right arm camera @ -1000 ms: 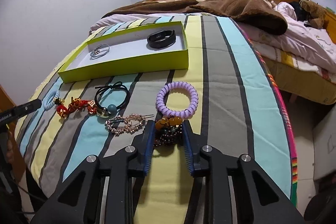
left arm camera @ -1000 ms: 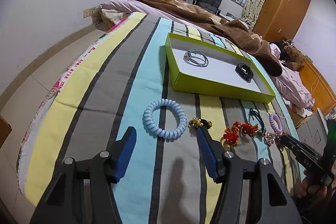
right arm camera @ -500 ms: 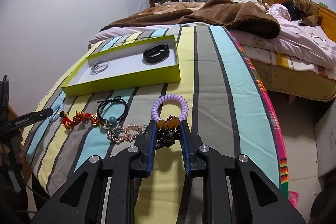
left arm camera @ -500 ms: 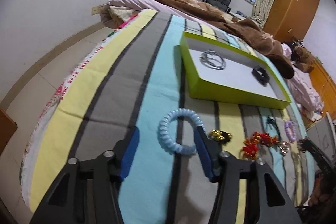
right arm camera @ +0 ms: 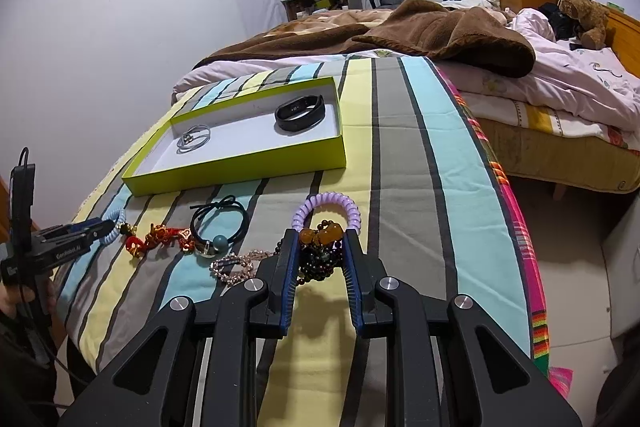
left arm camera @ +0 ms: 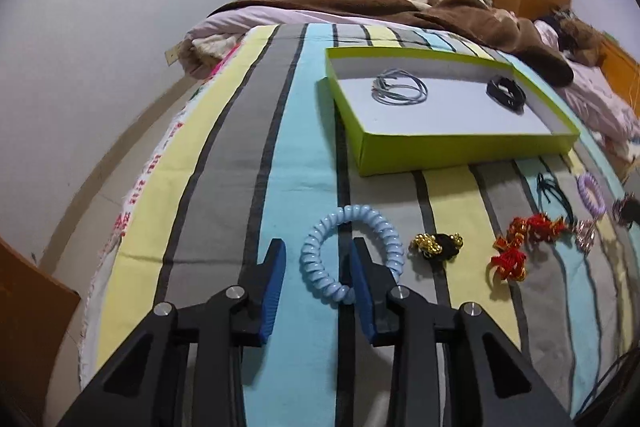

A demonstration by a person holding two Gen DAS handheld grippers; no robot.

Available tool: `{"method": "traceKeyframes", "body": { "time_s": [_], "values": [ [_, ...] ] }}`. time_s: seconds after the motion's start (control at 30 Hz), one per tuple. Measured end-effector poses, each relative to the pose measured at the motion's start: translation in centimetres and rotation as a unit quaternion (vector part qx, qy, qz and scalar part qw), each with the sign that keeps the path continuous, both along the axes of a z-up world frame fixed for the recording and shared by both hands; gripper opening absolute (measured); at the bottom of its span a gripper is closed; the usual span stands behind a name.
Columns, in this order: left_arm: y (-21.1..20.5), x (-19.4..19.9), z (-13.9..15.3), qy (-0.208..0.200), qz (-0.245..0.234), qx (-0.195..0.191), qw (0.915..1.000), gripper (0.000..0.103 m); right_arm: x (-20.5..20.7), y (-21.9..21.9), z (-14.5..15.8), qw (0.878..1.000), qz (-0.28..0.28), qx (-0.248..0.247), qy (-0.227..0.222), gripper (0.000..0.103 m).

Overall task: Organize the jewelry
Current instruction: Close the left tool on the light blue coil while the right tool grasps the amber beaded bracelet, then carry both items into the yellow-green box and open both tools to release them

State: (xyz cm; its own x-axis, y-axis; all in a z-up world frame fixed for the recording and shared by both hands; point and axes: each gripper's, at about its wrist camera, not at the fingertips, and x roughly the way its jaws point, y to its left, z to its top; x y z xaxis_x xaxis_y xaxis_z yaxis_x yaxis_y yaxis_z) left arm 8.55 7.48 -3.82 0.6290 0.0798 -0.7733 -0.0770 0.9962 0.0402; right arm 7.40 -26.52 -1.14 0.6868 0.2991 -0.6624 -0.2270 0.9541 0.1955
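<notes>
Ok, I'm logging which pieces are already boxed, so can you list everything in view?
box: 1, lime green, on the striped bedspread
silver bangles: 1 cluster, in the box
black band: 1, in the box
blue coil tie: 1, bedspread, one side between the closing left jaws
gold-and-black piece: 1, beside it
red knot charm: 1, bedspread
black hair tie: 1, teal bead
rose-gold clip: 1
purple coil tie: 1
beaded bracelet: 1, dark with amber beads
left gripper: black, blue pads
right gripper: shut on the beaded bracelet
</notes>
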Motion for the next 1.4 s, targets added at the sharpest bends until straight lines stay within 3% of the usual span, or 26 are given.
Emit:
{"method": "traceKeyframes", "body": {
  "time_s": [0.2,0.83,1.4],
  "values": [
    [-0.9,0.5,0.2,0.006,-0.019,0.002,0.9998,0.011,0.2,0.0,0.0,1.000,0.002,0.003,0.001,0.023],
    [0.1,-0.7,1.8,-0.025,-0.006,-0.044,0.9987,0.010,-0.1,-0.3,0.6,1.000,-0.003,0.009,-0.008,0.023],
    [-1.3,1.5,6.8,-0.073,-0.035,-0.060,0.9949,0.010,1.6,1.1,4.4,0.998,0.024,0.014,-0.048,0.023]
  ]
}}
